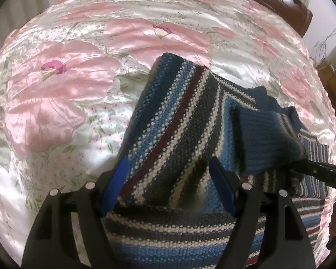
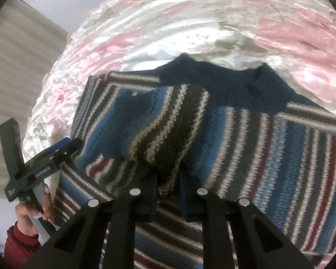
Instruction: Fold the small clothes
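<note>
A knitted sweater (image 1: pixel 174 121) striped in blue, white, dark grey and maroon, with a navy ribbed collar (image 2: pixel 235 85), lies on the bed. My left gripper (image 1: pixel 168 168) is open, its blue pads (image 1: pixel 117 183) wide apart on either side of a striped sleeve. My right gripper (image 2: pixel 168 179) is shut on a raised fold of the striped knit (image 2: pixel 168 134) above the sweater's body. The right gripper (image 1: pixel 322 172) shows as a black bar under a navy ribbed cuff (image 1: pixel 266 139). The left gripper (image 2: pixel 56 150) sits at the sweater's left edge, held by a hand (image 2: pixel 31 213).
A shiny pink and white floral bedspread (image 1: pixel 62 103) covers the bed around the sweater. A brown wooden headboard (image 1: pixel 280 2) stands at the far right. A grey curtain (image 2: pixel 18 71) hangs beyond the bed's left side. A red sleeve (image 2: pixel 18 244) shows at the lower left.
</note>
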The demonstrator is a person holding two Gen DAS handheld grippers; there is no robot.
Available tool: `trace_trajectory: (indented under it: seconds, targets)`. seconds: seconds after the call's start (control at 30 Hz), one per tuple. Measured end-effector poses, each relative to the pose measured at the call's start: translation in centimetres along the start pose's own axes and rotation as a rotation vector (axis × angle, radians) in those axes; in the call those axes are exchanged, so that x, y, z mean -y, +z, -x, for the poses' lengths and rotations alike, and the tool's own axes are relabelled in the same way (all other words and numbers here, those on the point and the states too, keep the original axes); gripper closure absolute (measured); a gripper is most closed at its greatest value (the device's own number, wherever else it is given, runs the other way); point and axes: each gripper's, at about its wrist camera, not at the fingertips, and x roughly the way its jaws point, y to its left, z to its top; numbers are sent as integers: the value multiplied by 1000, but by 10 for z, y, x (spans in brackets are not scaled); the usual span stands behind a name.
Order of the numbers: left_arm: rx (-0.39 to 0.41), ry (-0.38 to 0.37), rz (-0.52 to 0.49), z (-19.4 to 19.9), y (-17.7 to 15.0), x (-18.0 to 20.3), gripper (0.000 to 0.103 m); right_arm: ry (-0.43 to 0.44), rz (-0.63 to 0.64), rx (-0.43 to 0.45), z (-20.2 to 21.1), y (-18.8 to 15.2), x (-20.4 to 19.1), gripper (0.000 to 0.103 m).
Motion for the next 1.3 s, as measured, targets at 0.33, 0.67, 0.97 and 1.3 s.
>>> trace_trajectory:
  seconds: [0.33, 0.67, 0.97, 1.3]
  targets:
    - [-1, -7, -17, 18, 1, 2, 27, -75, 66, 44, 17, -2, -2, 61]
    - [8, 5, 22, 36, 21, -18, 27, -20, 143, -66, -20, 26, -74, 47]
    - [-23, -4, 108, 27, 14, -40, 26, -258, 272, -119, -70, 18, -98, 50]
    - [-6, -18, 85, 32, 10, -25, 25, 34, 37, 7, 33, 4, -2, 87]
